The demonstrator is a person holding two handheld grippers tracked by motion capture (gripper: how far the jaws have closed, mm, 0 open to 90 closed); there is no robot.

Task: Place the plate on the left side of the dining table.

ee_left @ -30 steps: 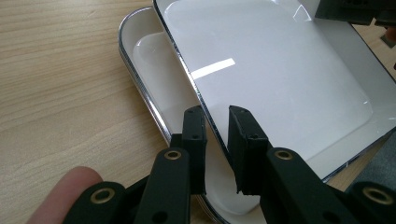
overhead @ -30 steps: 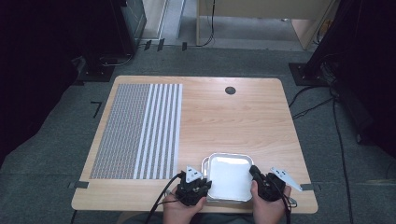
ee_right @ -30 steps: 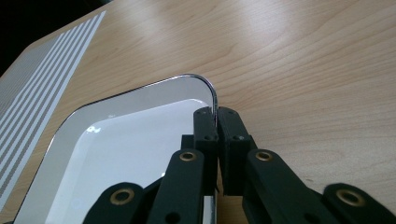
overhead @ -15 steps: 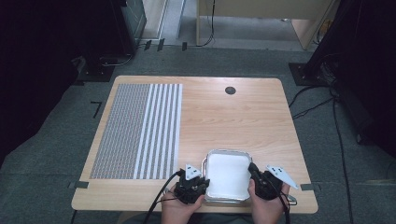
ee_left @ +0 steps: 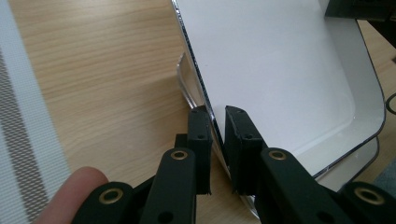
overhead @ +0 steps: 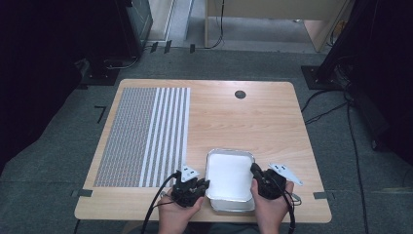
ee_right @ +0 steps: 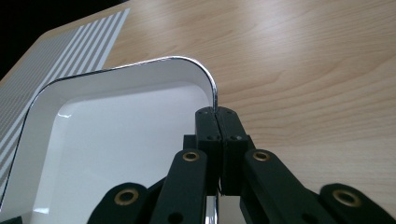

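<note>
White tray [overhead: 229, 176] sits a bit closer to the table's near edge than a second ago, and both hands have drawn back toward the person along with it; the left jaws closed slightly further on the rim in that time. Left gripper [overhead: 205, 184] at the tray's left rim near its near corner, jaws clamped on the rim; in the left gripper view the left gripper [ee_left: 218, 122] has one black jaw on the outside and one on the inside of the thin edge, narrow gap, rim between them. A fingertip [ee_left: 70, 186] shows at the bottom left of that view. Right gripper [overhead: 253, 168] on the tray's right rim, jaws pressed together on the edge; in the right gripper view the right gripper [ee_right: 217, 112] pinches the rim just below the rounded corner, pads nearly meeting. Tray [ee_right: 112, 140] is empty, glossy white, chrome-looking edge; whether its base touches the table cannot tell. Wooden table [overhead: 253, 117] beyond it, striped grey-white mat [overhead: 146, 136] on the left half, well apart from the tray's far corner but near its left side. Round black grommet [overhead: 239, 94] near the far edge. Grey carpet floor [overhead: 341, 146] with cables [overhead: 324, 105] to the right.
</note>
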